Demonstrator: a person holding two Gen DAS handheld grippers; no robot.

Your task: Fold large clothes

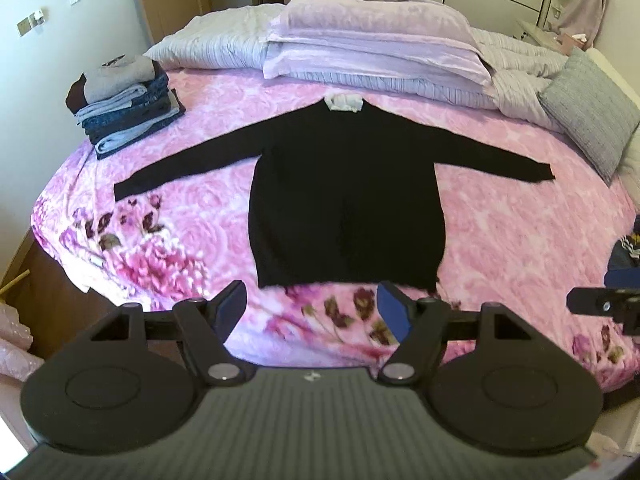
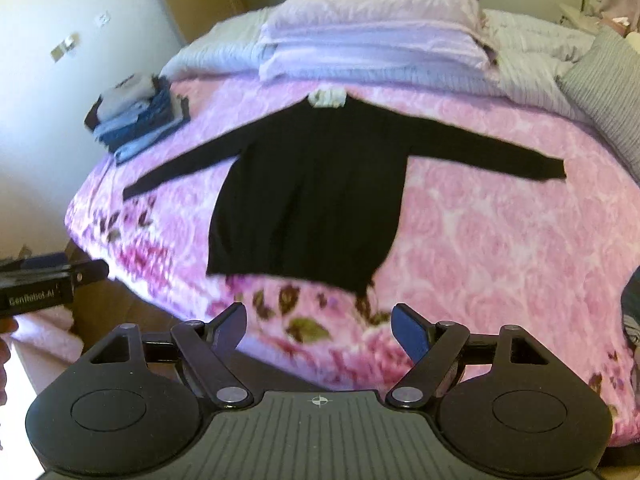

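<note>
A black long-sleeved sweater lies flat on the pink floral bedspread, both sleeves spread out sideways, a white collar at the far end. My left gripper hovers open above the bed's near edge, just short of the sweater's hem, with nothing between its fingers. My right gripper also stands open and empty, near the hem's right corner. The right gripper's body shows at the right edge of the left wrist view, and the left gripper's body at the left edge of the right wrist view.
A stack of folded clothes sits at the bed's far left. Lilac pillows and bedding line the head of the bed, with a grey cushion at the right. Dark clothing lies at the right edge.
</note>
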